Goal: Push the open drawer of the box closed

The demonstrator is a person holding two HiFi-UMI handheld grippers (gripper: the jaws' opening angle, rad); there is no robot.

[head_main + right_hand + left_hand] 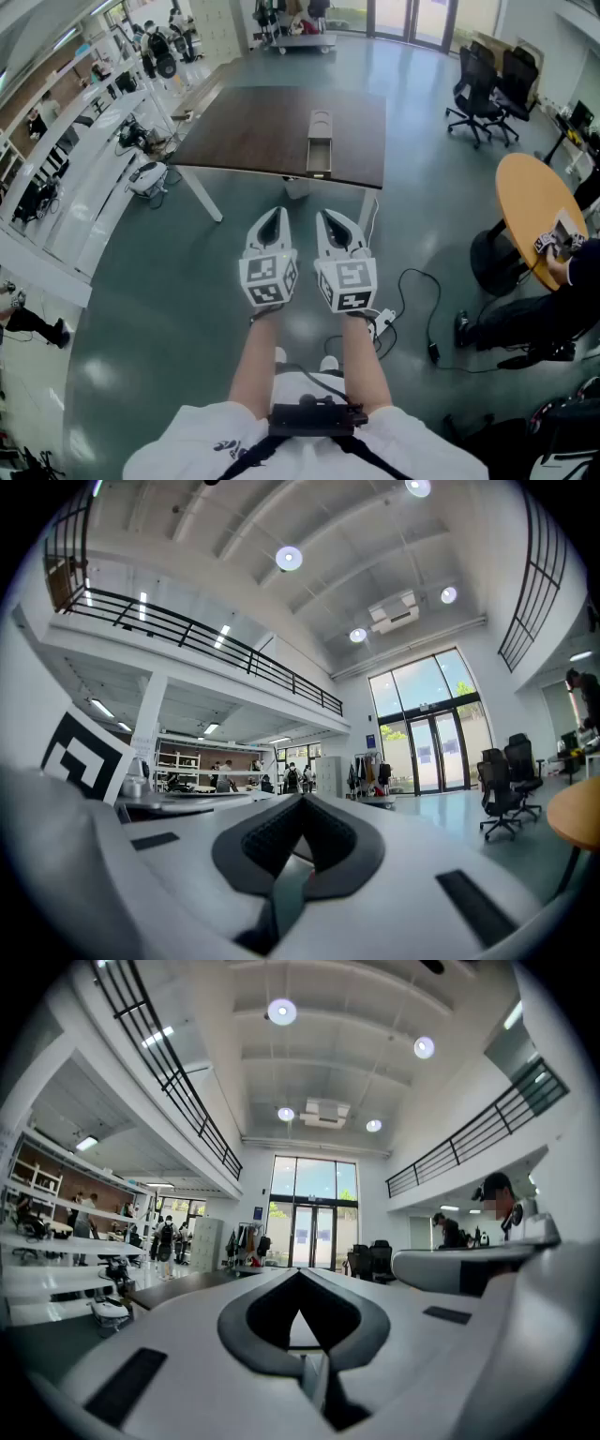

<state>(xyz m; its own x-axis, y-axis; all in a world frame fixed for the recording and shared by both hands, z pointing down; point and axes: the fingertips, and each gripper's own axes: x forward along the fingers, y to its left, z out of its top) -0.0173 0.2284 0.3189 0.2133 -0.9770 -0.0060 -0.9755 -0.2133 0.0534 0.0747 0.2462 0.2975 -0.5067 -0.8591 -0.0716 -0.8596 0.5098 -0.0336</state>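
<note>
Grey-green floor fills a tall, open workroom, with a dark brown table (244, 131) standing in the middle of the head view. On the right part of that table lies a narrow pale box (321, 124), set lengthwise toward the person. Its drawer (319, 159) is pulled out on the near side and reaches about to the table's front edge.

Well short of the table, the person holds both tools side by side, pointing at it. The left gripper (275, 212) is clenched, its jaw tips meeting with nothing between them, as its own view shows (298, 1272). The right gripper (329, 217) is likewise closed and empty (302, 799).

Cables (417, 291) trail over the floor just right of the person. Farther right a round orange table (530, 202) has someone seated at it (539, 314). Black office chairs (487, 84) stand beyond, and white benches (84, 169) line the left side.
</note>
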